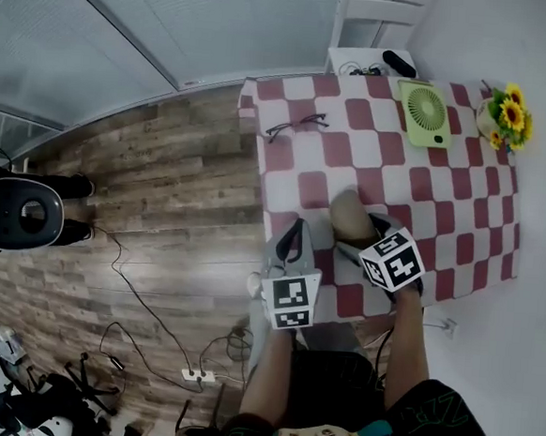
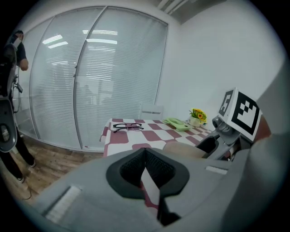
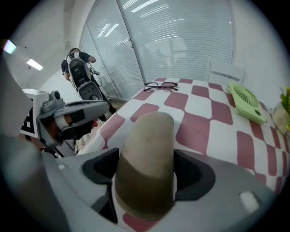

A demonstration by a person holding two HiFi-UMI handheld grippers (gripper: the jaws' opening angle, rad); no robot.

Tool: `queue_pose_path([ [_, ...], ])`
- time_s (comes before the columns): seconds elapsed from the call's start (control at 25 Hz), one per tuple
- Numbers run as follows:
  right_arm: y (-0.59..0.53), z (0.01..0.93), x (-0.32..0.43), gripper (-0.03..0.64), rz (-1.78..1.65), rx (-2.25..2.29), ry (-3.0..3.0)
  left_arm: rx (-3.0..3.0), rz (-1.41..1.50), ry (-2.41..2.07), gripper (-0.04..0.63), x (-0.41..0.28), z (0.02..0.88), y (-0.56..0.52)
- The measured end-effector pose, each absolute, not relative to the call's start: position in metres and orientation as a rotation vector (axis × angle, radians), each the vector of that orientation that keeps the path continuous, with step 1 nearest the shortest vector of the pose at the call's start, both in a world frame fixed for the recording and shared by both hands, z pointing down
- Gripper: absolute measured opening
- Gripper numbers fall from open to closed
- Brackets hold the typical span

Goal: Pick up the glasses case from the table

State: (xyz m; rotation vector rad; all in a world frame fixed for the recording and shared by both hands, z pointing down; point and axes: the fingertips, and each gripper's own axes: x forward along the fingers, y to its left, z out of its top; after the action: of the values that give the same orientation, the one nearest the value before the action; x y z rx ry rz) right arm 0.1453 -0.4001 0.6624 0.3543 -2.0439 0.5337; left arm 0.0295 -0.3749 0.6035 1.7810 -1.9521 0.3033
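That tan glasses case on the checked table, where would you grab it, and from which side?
Grip the glasses case across its narrow width, pads on its two long sides, near the end by the table's front edge. Come down from that edge: it lies flat, long and round-topped, likely too long to span lengthwise. The right gripper straddles it so, jaws open.

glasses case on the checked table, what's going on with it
A person holds a hand-held gripper in each hand. The right hand-held gripper has its jaws wide open on either side of the tan glasses case, which lies on the checked table near the person's edge, not yet lifted. The left hand-held gripper is empty, jaws together, just beside it.
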Motion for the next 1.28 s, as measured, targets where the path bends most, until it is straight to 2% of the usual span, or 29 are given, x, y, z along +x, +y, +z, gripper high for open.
queue_pose_path([
  [0.32, -0.403, 0.648, 0.133, 0.368, 0.515, 0.420, -2.115, 1.806, 0.280, -1.955, 0.011, 0.014, 0.593, -0.388],
  [0.6, -0.422, 0.609, 0.133, 0.364, 0.522, 0.622, -2.273, 1.902, 0.233, -1.986, 0.011, -0.004, 0.551, -0.414],
  [1.28, -0.486, 0.452, 0.127, 0.362, 0.182, 0.974, -2.624, 2.118, 0.060, -2.150, 0.011, -0.013, 0.413, -0.442],
])
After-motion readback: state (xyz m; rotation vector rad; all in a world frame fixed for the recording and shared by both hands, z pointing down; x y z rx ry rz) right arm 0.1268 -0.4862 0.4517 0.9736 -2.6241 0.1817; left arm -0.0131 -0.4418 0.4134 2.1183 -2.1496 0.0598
